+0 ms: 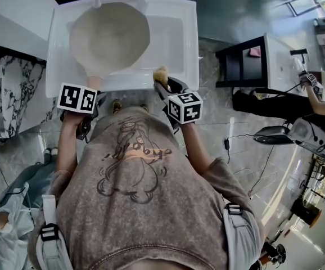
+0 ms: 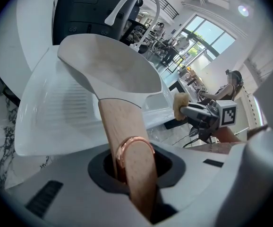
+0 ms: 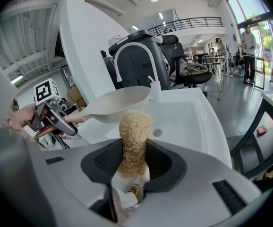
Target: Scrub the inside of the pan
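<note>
A cream-white pan [image 1: 109, 36] with a wooden handle [image 2: 122, 141] hangs tilted over the white sink [image 1: 176, 49]. My left gripper [image 1: 86, 97] is shut on that handle, near its copper ring [image 2: 127, 150]. The pan's bowl [image 2: 113, 70] opens up and to the right in the left gripper view. My right gripper [image 1: 165, 83] is shut on a tan loofah scrubber [image 3: 134, 136], held at the sink's front rim, to the right of the pan and apart from it. The pan [image 3: 117, 103] shows side-on in the right gripper view.
A white faucet [image 3: 127, 56] arches over the sink's back edge, and a drain [image 3: 157, 132] lies in the basin. A marble counter [image 1: 5, 100] sits to the left. A black-framed table [image 1: 252, 61] stands to the right, with cables on the floor.
</note>
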{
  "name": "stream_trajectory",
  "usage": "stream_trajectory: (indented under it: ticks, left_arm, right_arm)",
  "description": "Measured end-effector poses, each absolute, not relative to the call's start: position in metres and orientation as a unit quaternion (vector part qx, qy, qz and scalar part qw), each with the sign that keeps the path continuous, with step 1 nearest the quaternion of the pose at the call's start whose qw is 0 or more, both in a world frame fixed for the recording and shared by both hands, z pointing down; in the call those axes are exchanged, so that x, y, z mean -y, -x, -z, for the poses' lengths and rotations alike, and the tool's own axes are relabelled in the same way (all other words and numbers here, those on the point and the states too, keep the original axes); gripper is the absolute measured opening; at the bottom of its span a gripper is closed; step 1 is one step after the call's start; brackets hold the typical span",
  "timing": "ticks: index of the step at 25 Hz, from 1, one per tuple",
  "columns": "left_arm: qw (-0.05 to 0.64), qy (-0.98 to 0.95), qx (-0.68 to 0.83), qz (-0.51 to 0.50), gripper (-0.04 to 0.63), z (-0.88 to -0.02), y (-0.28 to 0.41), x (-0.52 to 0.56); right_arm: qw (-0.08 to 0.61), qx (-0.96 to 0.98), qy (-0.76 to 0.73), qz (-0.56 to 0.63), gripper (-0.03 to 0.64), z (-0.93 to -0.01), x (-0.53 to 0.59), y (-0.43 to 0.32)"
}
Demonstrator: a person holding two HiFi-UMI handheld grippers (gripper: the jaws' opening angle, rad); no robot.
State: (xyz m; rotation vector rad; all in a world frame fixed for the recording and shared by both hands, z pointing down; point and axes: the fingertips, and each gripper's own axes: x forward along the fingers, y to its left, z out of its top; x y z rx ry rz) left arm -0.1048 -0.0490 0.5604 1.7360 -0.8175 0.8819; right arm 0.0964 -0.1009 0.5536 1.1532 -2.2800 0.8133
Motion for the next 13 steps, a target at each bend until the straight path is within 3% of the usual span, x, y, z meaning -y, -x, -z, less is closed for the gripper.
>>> stream_trajectory:
  ticks: [13]
  left_arm:
    - [0.499,-0.713,0.338,-0.36,0.083,-0.5604,0.1042,0.0468]
  right_arm:
    - [0.23,0.828,-0.418,-0.295,0.155,-0.5549,0.1006,-0.0974]
